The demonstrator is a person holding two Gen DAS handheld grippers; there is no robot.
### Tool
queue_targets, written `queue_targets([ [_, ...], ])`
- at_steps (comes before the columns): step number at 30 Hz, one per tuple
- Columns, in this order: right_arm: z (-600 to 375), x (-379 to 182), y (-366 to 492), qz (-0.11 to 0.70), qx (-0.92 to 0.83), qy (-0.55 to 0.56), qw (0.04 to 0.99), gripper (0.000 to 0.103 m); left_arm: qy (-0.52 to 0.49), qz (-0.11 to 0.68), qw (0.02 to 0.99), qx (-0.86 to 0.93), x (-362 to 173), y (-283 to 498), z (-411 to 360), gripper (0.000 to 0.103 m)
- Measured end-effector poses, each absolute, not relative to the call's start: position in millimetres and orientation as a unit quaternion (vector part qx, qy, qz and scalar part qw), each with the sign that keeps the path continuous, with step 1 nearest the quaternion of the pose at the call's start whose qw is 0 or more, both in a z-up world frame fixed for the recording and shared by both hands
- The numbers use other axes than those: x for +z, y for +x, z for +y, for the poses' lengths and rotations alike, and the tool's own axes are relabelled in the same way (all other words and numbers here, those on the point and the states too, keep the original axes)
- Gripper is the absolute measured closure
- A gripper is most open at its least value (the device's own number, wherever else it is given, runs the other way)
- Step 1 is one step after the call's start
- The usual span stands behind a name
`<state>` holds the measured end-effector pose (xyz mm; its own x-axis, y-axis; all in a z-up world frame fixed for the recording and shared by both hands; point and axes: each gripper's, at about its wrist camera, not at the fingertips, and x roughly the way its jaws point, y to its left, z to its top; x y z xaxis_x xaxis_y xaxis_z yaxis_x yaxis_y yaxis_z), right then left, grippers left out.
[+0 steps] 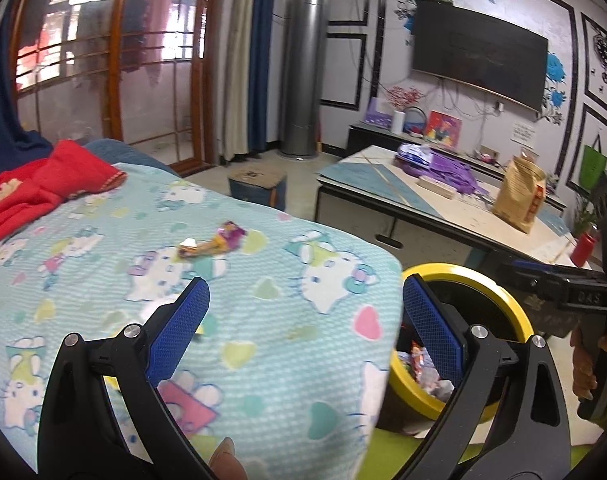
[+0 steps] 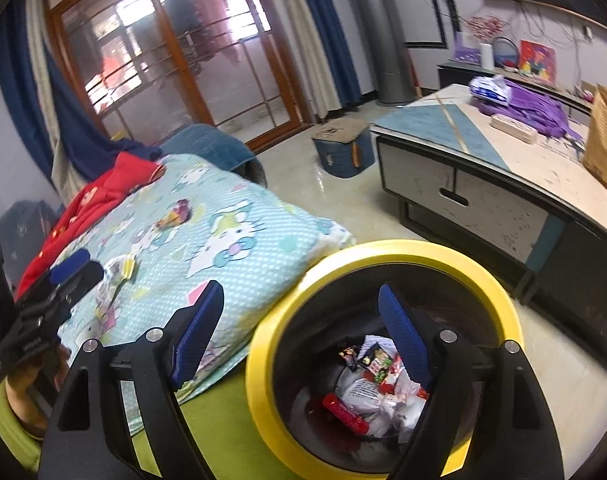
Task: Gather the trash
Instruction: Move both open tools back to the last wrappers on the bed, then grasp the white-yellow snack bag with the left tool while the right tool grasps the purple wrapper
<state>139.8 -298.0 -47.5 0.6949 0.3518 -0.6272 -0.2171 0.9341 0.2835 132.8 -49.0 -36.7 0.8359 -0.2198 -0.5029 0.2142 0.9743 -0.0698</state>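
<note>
both grippers empty, fingers apart — wrapper (image 1: 213, 240) on blanket (image 1: 287, 280).

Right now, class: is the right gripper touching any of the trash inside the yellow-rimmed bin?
Apart. The right wrist view shows the right gripper open above the yellow-rimmed bin, its trash lying well below.

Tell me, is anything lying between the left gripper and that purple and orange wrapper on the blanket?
Nothing visible does. The left gripper is open and empty, and only bare patterned blanket lies between it and the wrapper. The yellow-rimmed bin sits off the blanket's edge, with nothing covering its mouth.
</note>
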Motion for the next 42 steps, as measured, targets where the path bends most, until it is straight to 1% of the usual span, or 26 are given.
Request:
queue_targets([
  [6,-265.2,-40.7,147.9,0.361,0.188,0.081,0.91,0.025,-0.002,0.263,0.961,-0.082,-34.9,135.0,-26.1,0.014],
  [16,-205.0,-34.8,174.3,0.367,0.233,0.057,0.899,0.025,-0.004,0.291,0.956,-0.036,-43.3,142.9,12.1,0.014],
  [22,-172.5,-41.4,202.3,0.386,0.249,0.05,0.887,0.025,-0.025,0.324,0.945,-0.029,-56.1,153.1,36.6,0.014],
  [27,-148.1,-48.8,232.3,0.405,0.252,0.059,0.877,0.025,-0.063,0.358,0.93,-0.044,-72.1,161.9,52.5,0.014],
  [32,-126.7,-51.4,263.6,0.408,0.252,0.068,0.875,0.025,-0.088,0.381,0.918,-0.061,-81.9,166.3,56.5,0.014],
  [39,-95.0,-70.8,306.9,0.435,0.242,0.07,0.865,0.025,-0.072,0.393,0.913,-0.084,-86.5,166.5,44.5,0.015],
  [40,-91.0,-73.6,311.2,0.437,0.24,0.07,0.864,0.025,-0.066,0.394,0.913,-0.085,-86.8,166.5,41.8,0.015],
  [42,-85.7,-78.0,318.4,0.442,0.24,0.075,0.861,0.026,-0.052,0.394,0.914,-0.085,-86.6,165.2,35.5,0.02],
])
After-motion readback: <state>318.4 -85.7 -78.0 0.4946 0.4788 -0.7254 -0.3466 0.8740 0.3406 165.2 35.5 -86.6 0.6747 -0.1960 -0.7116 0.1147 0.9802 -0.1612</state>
